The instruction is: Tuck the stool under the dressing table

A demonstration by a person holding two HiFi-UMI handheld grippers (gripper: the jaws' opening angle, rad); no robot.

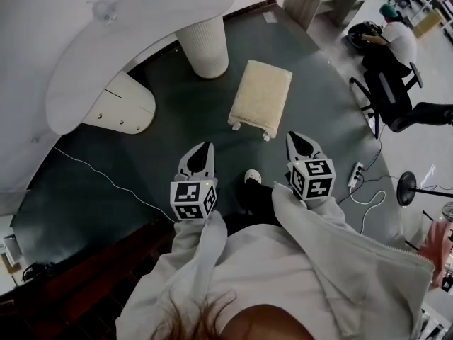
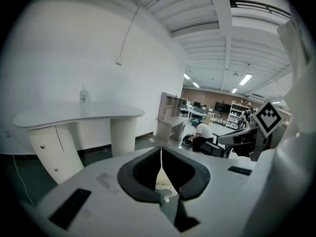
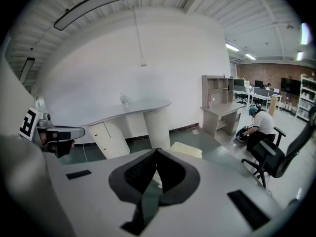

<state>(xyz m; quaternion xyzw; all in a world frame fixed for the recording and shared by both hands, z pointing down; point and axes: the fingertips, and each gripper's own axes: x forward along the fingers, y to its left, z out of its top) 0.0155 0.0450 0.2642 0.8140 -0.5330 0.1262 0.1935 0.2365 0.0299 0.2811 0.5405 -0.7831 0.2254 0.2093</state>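
A cream cushioned stool point(image 1: 260, 94) stands on the dark floor, out in front of the white dressing table point(image 1: 141, 34), next to its ribbed round leg point(image 1: 203, 44). My left gripper point(image 1: 202, 151) and right gripper point(image 1: 301, 142) are side by side, a short way short of the stool. Both are shut with nothing in them and touch nothing. In the left gripper view the left gripper point(image 2: 161, 149) has its jaws together, and the stool point(image 2: 163, 184) shows just beyond them. In the right gripper view the right gripper point(image 3: 156, 150) is also shut, the stool point(image 3: 186, 149) lies ahead and the dressing table point(image 3: 128, 110) behind it.
A drawer unit point(image 1: 124, 105) sits under the table top, and a bottle point(image 2: 84, 97) stands on it. A white cable point(image 1: 92, 172) crosses the floor at the left. At the right are a power strip point(image 1: 356, 174), an office chair point(image 1: 386, 91) and a crouching person point(image 1: 396, 41).
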